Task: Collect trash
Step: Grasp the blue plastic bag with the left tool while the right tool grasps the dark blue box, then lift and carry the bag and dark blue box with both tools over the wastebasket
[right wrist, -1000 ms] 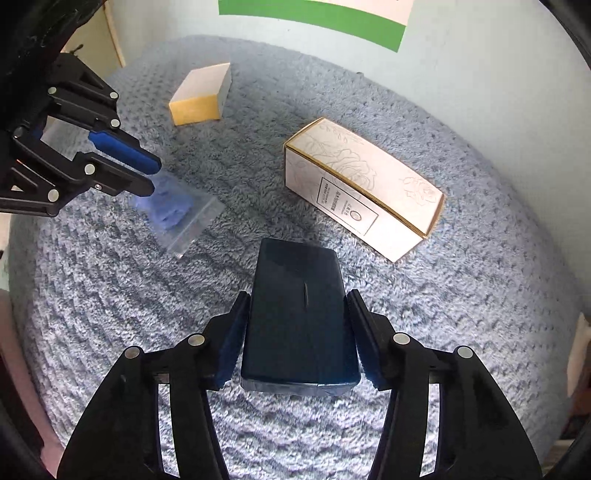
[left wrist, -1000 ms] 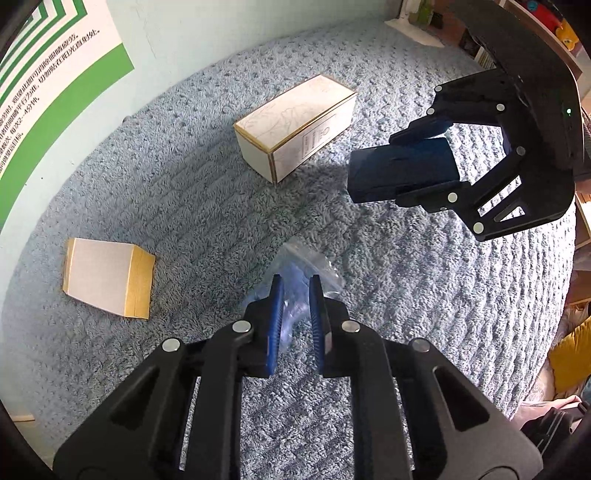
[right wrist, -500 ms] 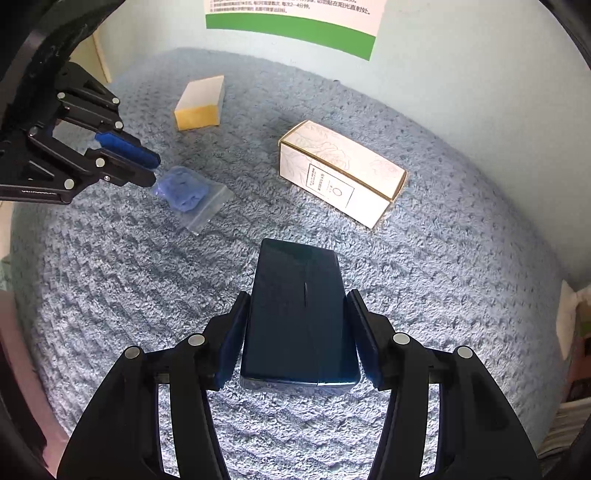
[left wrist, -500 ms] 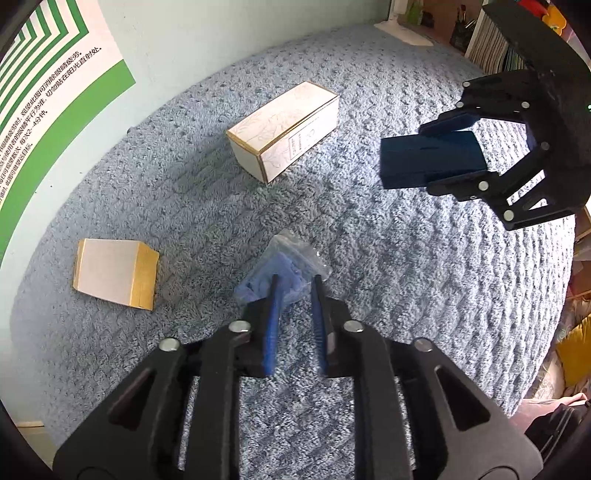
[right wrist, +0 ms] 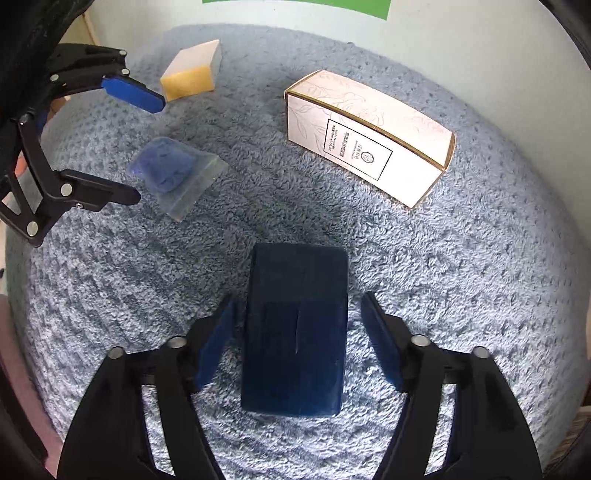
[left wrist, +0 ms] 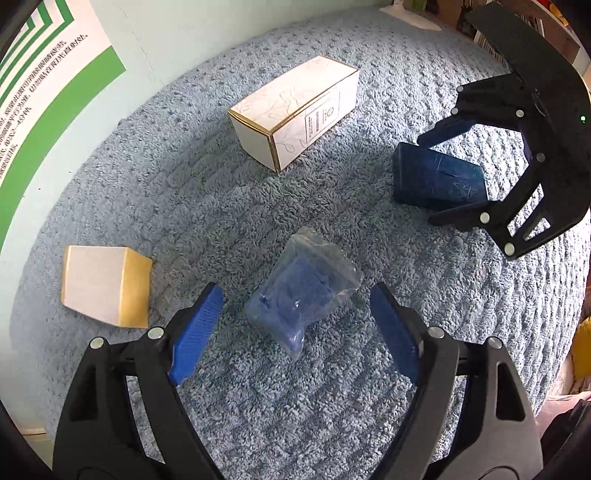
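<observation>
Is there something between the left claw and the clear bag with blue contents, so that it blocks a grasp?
Nothing visible blocks it. The clear bag lies on the blue towel between the opening jaws of the left claw, neither pad touching it.

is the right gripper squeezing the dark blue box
No, the right gripper has its jaws opening, with a visible gap on both sides of the dark blue box, which lies on the blue towel.

Blue-grey textured cloth (left wrist: 207,206) against a pale wall (left wrist: 177,29).
</observation>
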`<state>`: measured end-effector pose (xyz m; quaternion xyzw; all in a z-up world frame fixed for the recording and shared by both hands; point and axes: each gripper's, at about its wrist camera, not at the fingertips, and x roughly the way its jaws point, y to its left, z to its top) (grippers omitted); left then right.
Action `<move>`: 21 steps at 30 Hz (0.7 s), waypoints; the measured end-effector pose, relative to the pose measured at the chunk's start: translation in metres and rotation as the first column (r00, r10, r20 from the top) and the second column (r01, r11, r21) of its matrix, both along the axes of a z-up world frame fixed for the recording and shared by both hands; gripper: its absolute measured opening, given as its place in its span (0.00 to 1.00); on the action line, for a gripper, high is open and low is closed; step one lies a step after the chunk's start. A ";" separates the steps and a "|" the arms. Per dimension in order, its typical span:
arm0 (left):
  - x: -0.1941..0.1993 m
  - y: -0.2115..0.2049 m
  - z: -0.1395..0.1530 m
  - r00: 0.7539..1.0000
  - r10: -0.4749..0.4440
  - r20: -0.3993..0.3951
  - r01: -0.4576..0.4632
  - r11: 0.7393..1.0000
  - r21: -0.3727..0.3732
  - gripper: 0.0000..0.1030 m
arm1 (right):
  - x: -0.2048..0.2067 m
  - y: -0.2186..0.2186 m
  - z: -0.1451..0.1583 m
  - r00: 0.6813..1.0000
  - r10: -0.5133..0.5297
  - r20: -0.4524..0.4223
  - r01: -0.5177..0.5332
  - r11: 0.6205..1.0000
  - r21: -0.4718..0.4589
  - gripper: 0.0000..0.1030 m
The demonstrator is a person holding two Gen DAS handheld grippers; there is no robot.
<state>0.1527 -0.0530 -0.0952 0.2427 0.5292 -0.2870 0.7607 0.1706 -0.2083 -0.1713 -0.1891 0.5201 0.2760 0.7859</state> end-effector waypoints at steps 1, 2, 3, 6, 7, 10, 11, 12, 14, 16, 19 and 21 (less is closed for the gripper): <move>0.002 -0.001 -0.003 1.000 0.000 -0.010 0.000 1.000 -0.003 0.77 | 0.002 0.001 -0.004 1.000 0.000 -0.013 0.000 1.000 -0.004 0.72; 0.004 -0.002 -0.005 1.000 0.000 -0.019 0.000 1.000 -0.008 0.77 | 0.004 0.002 -0.006 1.000 -0.001 -0.018 0.001 1.000 -0.002 0.73; 0.006 -0.004 -0.007 1.000 -0.001 -0.028 0.001 1.000 -0.017 0.77 | 0.006 0.002 -0.007 1.000 -0.003 -0.019 0.003 1.000 0.007 0.73; 0.010 -0.007 -0.012 0.999 -0.008 -0.053 0.006 0.999 -0.032 0.67 | 0.010 0.001 -0.010 1.000 -0.010 -0.024 0.011 1.000 0.022 0.74; 0.011 -0.007 -0.014 0.998 -0.011 -0.069 0.009 0.999 -0.039 0.54 | 0.010 0.002 -0.010 1.000 -0.010 -0.021 0.010 1.000 0.020 0.73; 0.013 -0.009 -0.015 0.996 -0.013 -0.087 0.008 0.999 -0.050 0.39 | 0.011 0.000 -0.011 1.000 -0.021 -0.013 0.021 1.000 0.023 0.64; 0.014 -0.008 -0.013 0.996 -0.013 -0.091 0.008 0.998 -0.057 0.34 | 0.010 -0.003 -0.010 0.999 -0.030 -0.013 0.030 0.999 0.024 0.57; 0.015 -0.007 -0.011 0.996 -0.011 -0.094 0.005 0.998 -0.066 0.32 | 0.008 -0.005 -0.008 0.999 -0.039 -0.014 0.039 0.999 0.030 0.53; 0.016 -0.004 -0.008 0.995 -0.005 -0.104 -0.004 0.997 -0.081 0.28 | 0.007 -0.009 -0.005 0.999 -0.048 -0.012 0.048 0.998 0.033 0.51; 0.016 -0.003 -0.004 0.994 -0.005 -0.105 -0.004 0.996 -0.087 0.19 | 0.005 -0.011 -0.004 0.999 -0.046 -0.011 0.046 0.998 0.030 0.51; 0.014 -0.001 0.001 0.995 -0.004 -0.101 -0.005 0.996 -0.092 0.00 | -0.001 -0.013 -0.001 0.999 -0.045 -0.003 0.045 0.999 0.030 0.51; 0.011 0.000 0.005 0.996 -0.004 -0.088 -0.004 0.996 -0.093 0.00 | -0.006 -0.013 0.003 0.999 -0.047 0.008 0.047 0.999 0.028 0.51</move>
